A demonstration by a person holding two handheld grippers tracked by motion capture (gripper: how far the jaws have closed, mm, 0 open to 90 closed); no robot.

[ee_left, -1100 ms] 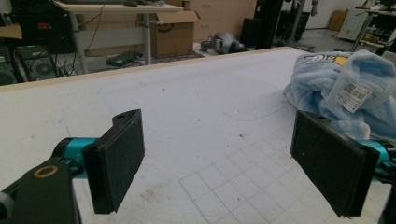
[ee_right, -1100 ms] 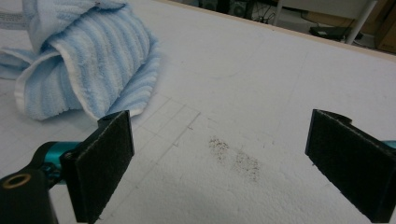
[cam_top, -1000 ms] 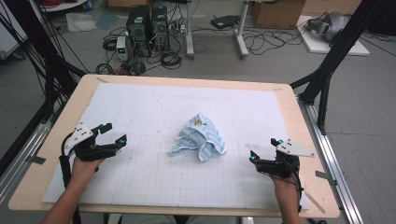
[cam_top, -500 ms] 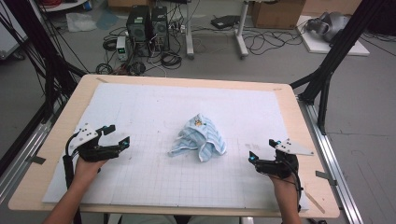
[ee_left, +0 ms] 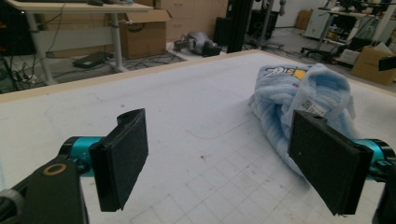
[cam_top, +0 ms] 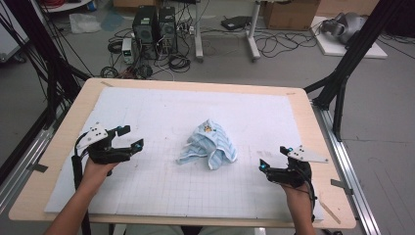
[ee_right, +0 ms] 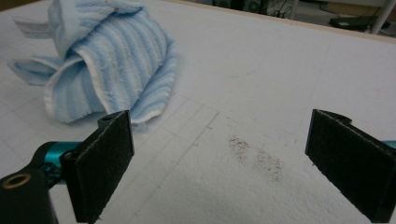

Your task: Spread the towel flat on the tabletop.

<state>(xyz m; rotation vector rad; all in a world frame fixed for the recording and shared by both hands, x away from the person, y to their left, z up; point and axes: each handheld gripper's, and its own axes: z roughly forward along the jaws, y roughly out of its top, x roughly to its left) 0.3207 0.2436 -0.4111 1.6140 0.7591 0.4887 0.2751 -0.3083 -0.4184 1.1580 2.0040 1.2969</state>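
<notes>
Left gripper (cam_top: pixel 131 137): jaws spread wide, nothing between them. Held low over the white gridded mat (cam_top: pixel 147 191), at the left of the high view, pointed toward the middle of the table. In the left gripper view its two black pads stand far apart, and the towel lies ahead, partly behind the right-hand pad.

Right gripper (cam_top: pixel 274 157): jaws likewise released and empty. Held low over the mat at the right of the high view. In the right gripper view the towel (ee_right: pixel 107 56) sits ahead and to the left; a faint dark smudge (ee_right: pixel 257 156) marks the mat between the pads.

Towel (cam_top: pixel 209 145): pale blue, striped terry, crumpled into a loose heap near the centre of the mat, between the two grippers and apart from both. A white care label (ee_left: pixel 312 106) shows in its folds, and a small printed motif (ee_left: pixel 282 72) on its far upper side.

Table (cam_top: pixel 313 122): pale wood rim, mat covering most of the top.

Handling note, as a judgement: the step in hand looks like the approach to the heap. Each gripper does best to seek a free hem or corner rather than the bulk, come in low with jaws kept wide, and close on a single layer. White-edged hems on the near side look the easiest holds.
</notes>
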